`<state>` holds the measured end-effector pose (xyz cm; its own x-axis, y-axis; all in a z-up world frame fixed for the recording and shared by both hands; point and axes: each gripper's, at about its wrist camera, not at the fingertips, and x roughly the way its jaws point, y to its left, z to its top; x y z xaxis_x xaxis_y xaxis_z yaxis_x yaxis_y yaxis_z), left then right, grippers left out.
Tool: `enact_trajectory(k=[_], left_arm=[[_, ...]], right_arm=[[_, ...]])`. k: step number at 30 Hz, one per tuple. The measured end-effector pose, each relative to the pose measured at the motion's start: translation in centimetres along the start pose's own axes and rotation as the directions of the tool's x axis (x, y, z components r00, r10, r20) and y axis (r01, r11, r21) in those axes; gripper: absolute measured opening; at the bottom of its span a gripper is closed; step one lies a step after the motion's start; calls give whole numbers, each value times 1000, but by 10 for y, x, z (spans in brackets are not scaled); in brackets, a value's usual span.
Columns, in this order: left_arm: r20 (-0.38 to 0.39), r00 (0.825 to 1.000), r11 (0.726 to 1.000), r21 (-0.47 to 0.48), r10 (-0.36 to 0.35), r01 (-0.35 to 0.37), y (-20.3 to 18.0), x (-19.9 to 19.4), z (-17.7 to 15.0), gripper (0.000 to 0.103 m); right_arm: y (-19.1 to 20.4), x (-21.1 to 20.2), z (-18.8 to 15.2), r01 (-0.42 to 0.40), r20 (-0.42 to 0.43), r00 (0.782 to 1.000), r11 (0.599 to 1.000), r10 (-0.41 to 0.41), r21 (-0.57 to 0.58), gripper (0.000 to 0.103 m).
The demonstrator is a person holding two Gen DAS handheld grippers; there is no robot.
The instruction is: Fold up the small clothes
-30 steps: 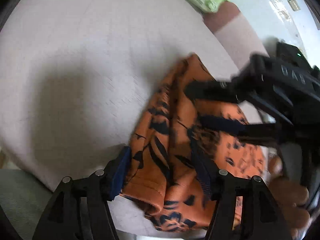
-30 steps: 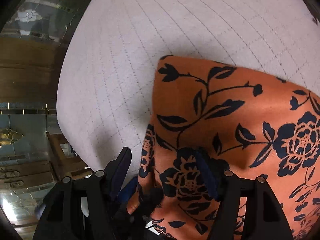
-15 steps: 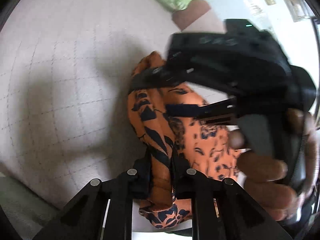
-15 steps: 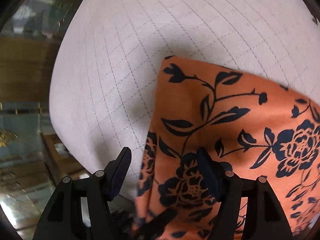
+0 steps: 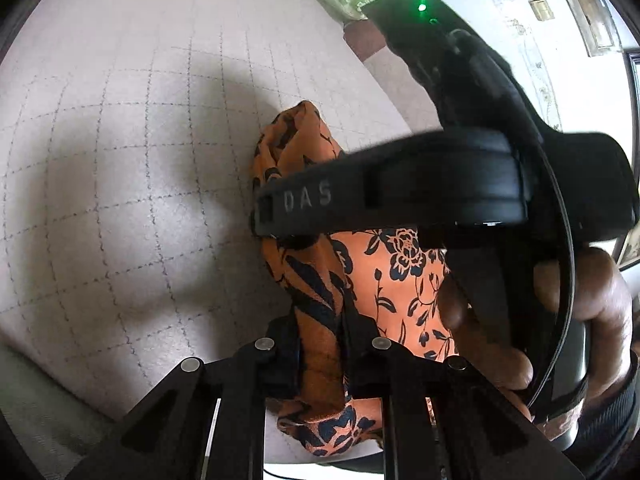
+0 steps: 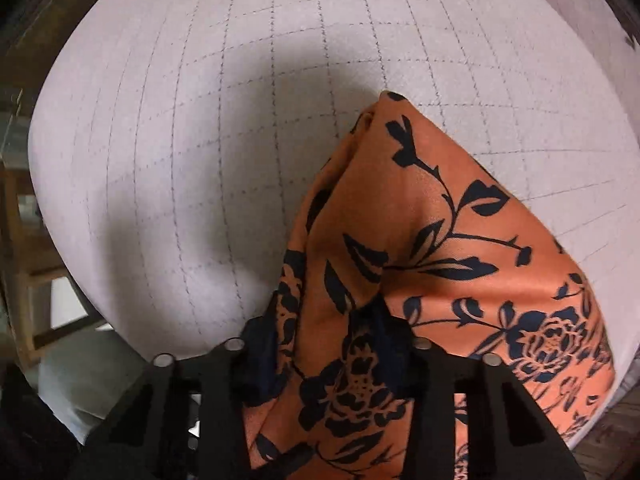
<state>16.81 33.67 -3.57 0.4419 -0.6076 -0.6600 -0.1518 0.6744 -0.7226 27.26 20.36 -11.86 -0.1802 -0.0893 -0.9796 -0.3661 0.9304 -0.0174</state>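
Near the mattress [image 6: 200, 140] edge, orange floral garment [image 6: 440, 248] now bunched and lifted. Left gripper [image 5: 320, 344] newly clamped on one gathered edge, right gripper [image 6: 324, 344] likewise pinched shut on another; ready, probably, for the fold.

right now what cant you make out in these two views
- Left wrist view: the right claw and its housing block much of the orange floral cloth; its fingertips are hidden.
- Right wrist view: the cloth runs off the lower right edge, so its full shape is unclear.
- Left claw: the cloth covers its pads.
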Motion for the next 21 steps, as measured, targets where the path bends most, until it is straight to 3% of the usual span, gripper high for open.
enact_trajectory(k=[6,13,18,21], left_arm=[[36,999,998,53,14,-16,-9,-3,-8,12],[118,992,986,153,53,-71,-38,-21,-32,13],[157,985,960,256,71,-110,-75,-41,-57,13],[152,987,961,266,43,-83,-97,-53,-69,13]], right_arm=[[-3,-14,-13,-10,52,999,1000,9,22,19],[-28,-52,-42,-148,186,974,986,132,76,16],[-61,-86,-86,-296,330,911,949,246,107,16],[-75,-109,-118,-353,421,861,931,286,89,16]])
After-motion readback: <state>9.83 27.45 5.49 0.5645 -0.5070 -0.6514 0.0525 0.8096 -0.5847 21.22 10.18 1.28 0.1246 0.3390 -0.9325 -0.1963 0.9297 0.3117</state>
